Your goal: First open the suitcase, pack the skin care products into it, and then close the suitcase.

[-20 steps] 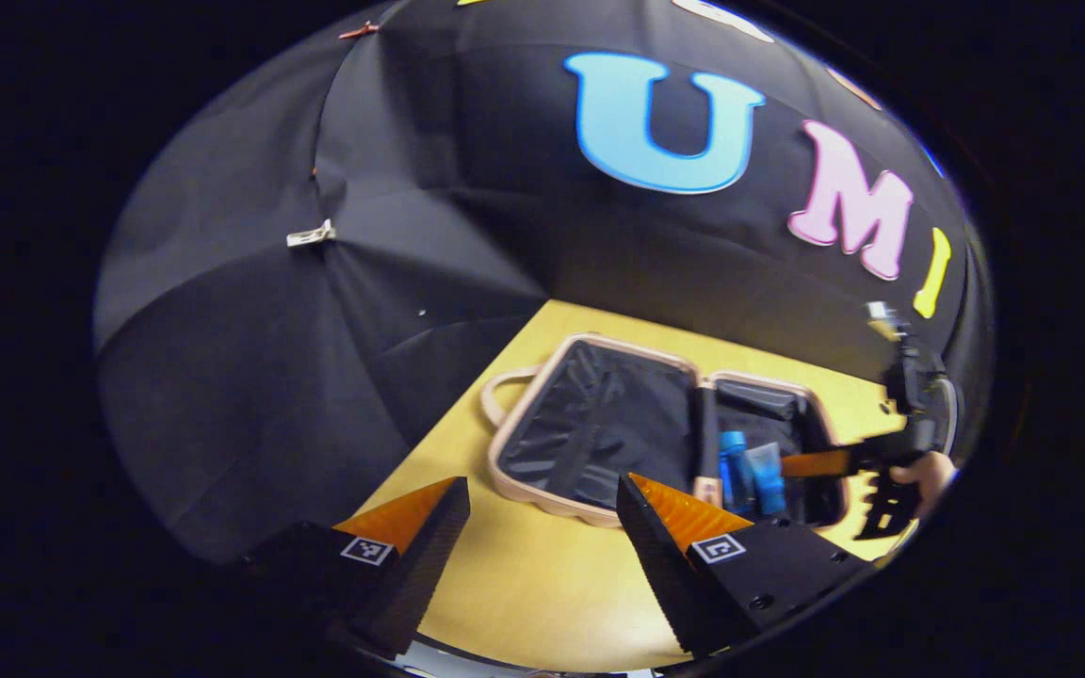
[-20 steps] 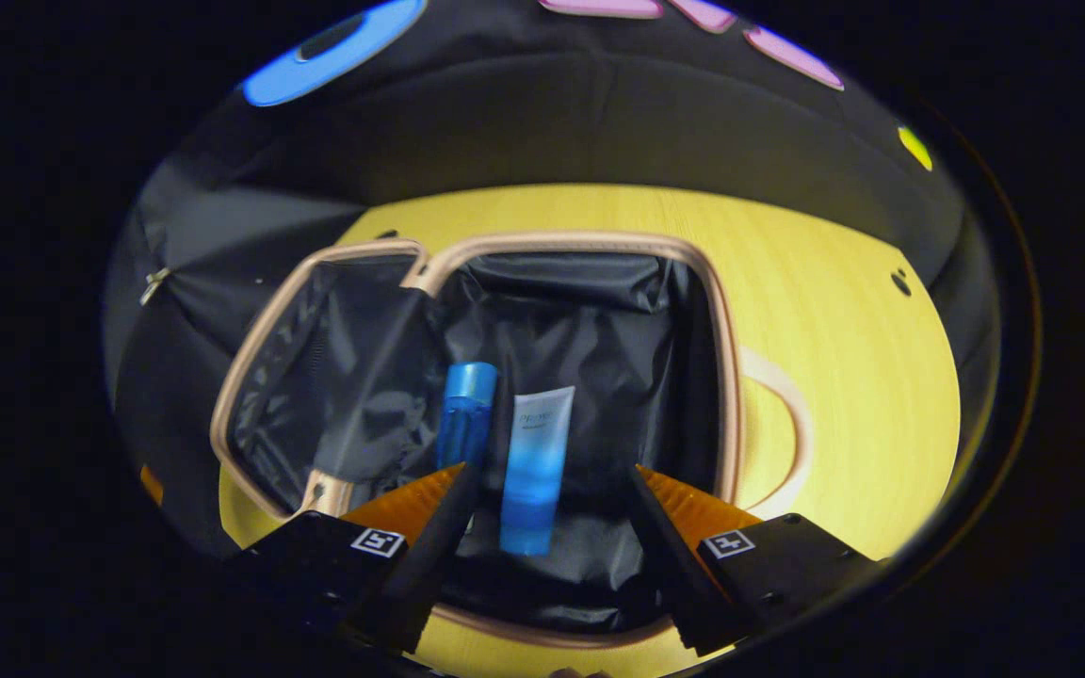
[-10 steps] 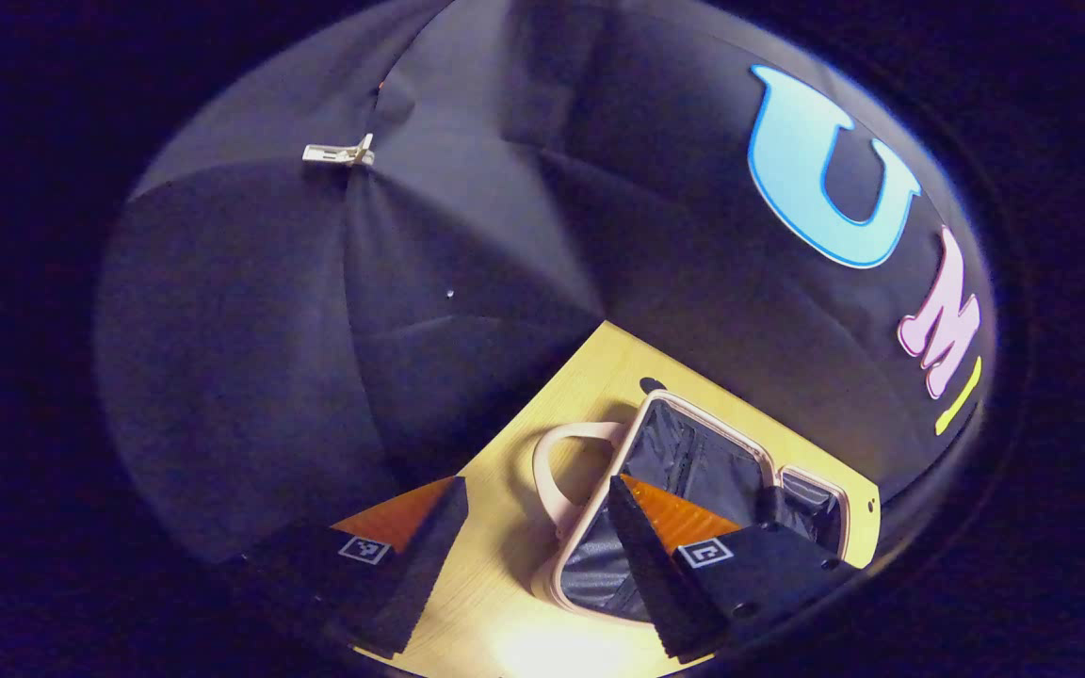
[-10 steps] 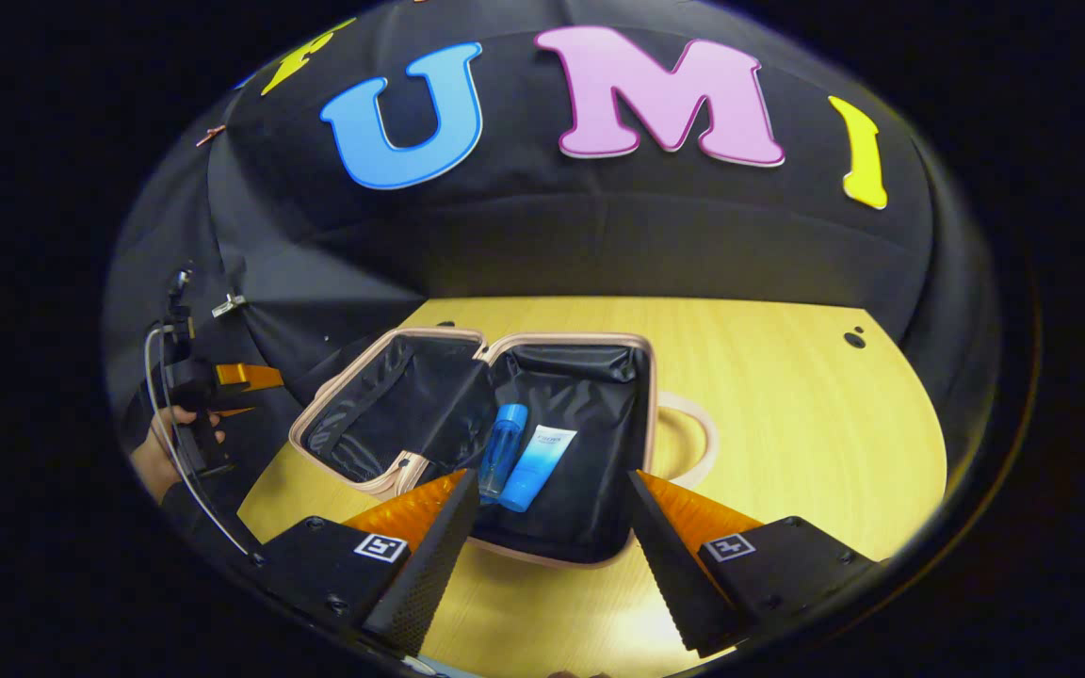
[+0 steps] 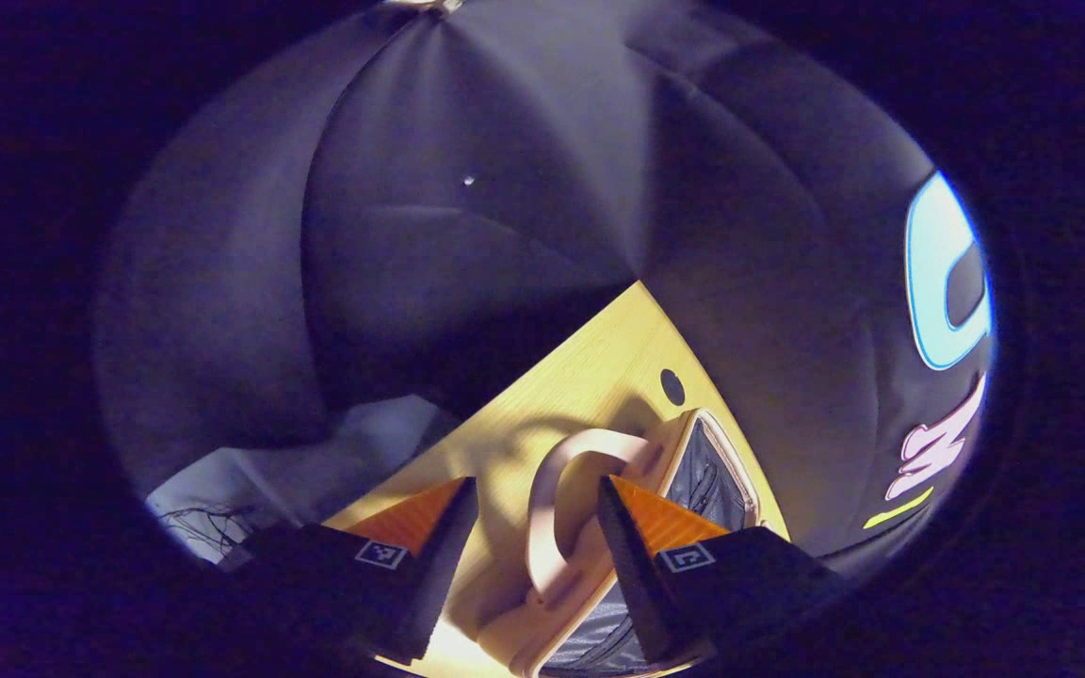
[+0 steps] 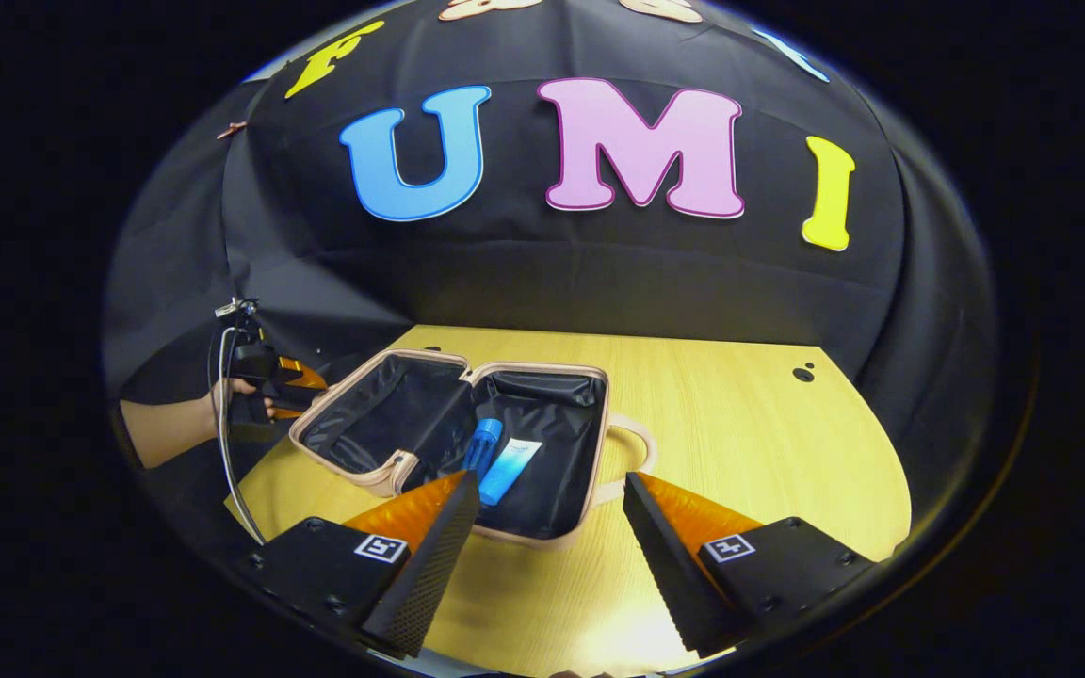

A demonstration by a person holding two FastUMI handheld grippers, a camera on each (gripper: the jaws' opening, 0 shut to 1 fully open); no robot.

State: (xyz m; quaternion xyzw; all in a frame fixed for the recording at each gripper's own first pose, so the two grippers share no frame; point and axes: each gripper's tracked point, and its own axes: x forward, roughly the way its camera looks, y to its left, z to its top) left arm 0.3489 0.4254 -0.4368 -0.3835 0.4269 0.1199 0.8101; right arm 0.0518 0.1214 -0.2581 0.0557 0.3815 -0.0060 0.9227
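Note:
The pink suitcase (image 6: pixel 542 367) lies open on the yellow table (image 6: pixel 750 443), both black-lined halves flat. A blue bottle (image 6: pixel 483 445) and a blue tube (image 6: pixel 510 471) lie side by side in its right half. My right gripper (image 6: pixel 552 527) hovers open above the table's near side, short of the suitcase, with nothing between its fingers. My left gripper (image 5: pixel 535 485) is open at the lid's outer end, and the lid's pink handle (image 5: pixel 542 513) shows between its fingers. From the right gripper view the left gripper (image 6: pixel 283 386) sits just left of the lid, held by a hand (image 6: pixel 175 428).
The right half's own handle (image 6: pixel 641 447) rests flat on the table. Small dark holes (image 6: pixel 801 374) (image 5: pixel 672 386) mark the tabletop near the back corners. Black cloth walls close in behind and at the left. A white sheet (image 5: pixel 316 471) lies below the table's left edge.
My right gripper has drawn back and up from over the suitcase's right half. My left gripper has swung left and come in close to the lid's handle end.

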